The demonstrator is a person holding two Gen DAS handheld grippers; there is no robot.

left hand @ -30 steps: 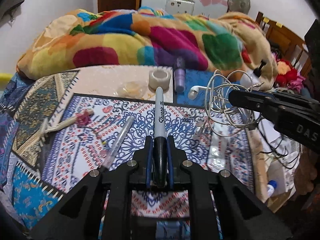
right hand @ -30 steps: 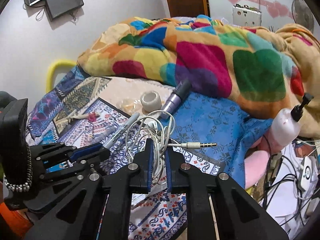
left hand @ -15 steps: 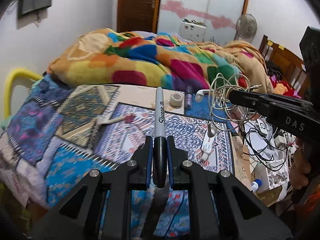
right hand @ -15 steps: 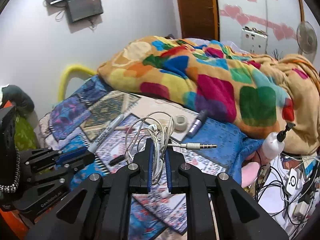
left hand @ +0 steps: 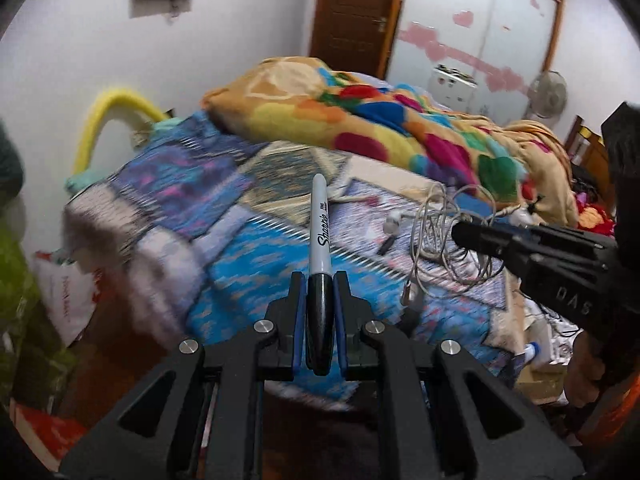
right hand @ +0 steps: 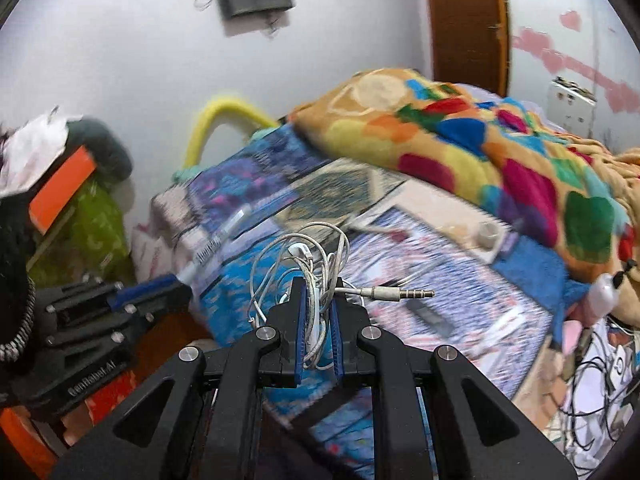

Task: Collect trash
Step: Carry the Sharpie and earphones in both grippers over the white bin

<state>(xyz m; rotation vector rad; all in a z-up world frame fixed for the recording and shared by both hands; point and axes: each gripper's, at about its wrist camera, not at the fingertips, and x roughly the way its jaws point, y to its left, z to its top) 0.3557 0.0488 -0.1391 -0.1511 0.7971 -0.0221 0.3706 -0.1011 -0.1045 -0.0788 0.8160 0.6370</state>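
Sharpie marker [left hand: 320,236], clamped by its black cap in the closed left tongs [left hand: 319,300], projects forward for carrying. Tangled white earphones [right hand: 308,268], pinched in the closed right tongs [right hand: 317,320], hang above the patterned bedspread [left hand: 256,264], both likely bound for disposal.

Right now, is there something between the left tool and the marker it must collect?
No. The left tool is already shut on the black cap end of the marker, and nothing comes between them. Likewise the right tool is shut on the tangled earphone cable.
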